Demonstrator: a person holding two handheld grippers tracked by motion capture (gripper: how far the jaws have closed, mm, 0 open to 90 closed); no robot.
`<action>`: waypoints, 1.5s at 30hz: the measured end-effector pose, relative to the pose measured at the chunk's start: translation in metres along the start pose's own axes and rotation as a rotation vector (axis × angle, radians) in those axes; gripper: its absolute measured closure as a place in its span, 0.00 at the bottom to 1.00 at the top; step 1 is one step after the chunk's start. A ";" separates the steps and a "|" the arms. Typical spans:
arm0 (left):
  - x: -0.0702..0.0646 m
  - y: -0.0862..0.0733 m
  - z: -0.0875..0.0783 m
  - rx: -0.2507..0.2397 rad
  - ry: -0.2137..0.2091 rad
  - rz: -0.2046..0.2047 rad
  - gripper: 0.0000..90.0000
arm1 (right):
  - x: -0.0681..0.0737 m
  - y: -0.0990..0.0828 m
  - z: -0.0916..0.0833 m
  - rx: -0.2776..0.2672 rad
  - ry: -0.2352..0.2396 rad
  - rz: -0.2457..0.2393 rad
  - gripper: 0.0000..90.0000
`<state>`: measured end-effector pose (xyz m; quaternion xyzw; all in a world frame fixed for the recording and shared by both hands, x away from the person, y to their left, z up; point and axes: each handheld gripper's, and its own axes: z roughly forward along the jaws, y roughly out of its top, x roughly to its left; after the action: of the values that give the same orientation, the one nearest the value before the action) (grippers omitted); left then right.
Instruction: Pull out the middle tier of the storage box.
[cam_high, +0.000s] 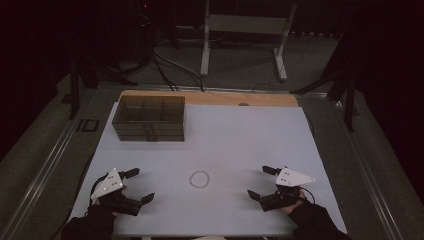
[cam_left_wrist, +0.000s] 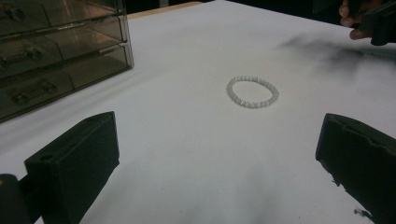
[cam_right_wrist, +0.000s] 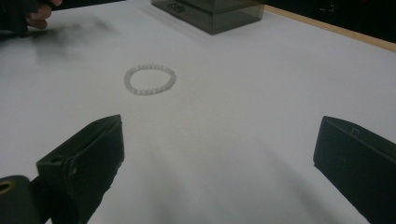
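With both our left gripper (cam_high: 135, 186) and right gripper (cam_high: 262, 182) spread wide and empty, we judge the pale beaded bracelet (cam_high: 199, 179) lying between them on the white table (cam_high: 240, 135) light, limp and slippery, best pinched across one side of its loop.

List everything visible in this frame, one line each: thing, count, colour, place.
bead bracelet: one, pale whitish, flat on the sheet, between the two tongs.
drawer box: one, smoky clear, far left of the sheet; small items inside, too dim to name.
white sheet: one, covering the table.
wooden table edge: one, tan, along the far side.
white stand legs: one frame, on the floor beyond the table.
left tongs: one, black, open, near left edge.
right tongs: one, black, open, near right edge.
dark sleeves: two, bottom edge.
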<state>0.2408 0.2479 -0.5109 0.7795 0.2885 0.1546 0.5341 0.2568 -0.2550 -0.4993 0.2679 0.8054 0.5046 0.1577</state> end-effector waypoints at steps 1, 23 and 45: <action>0.000 0.000 0.000 -0.002 -0.001 0.000 0.01 | 0.000 0.000 0.001 0.006 0.002 -0.004 0.02; -0.005 0.002 0.001 -0.004 -0.008 0.043 0.01 | 0.003 0.001 0.000 0.007 0.002 -0.012 0.02; -0.008 0.024 -0.005 0.000 -0.044 0.103 0.01 | 0.003 0.003 -0.002 -0.020 -0.004 -0.004 0.02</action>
<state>0.2387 0.2400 -0.4866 0.7966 0.2361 0.1647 0.5315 0.2544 -0.2535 -0.4959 0.2659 0.8006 0.5116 0.1630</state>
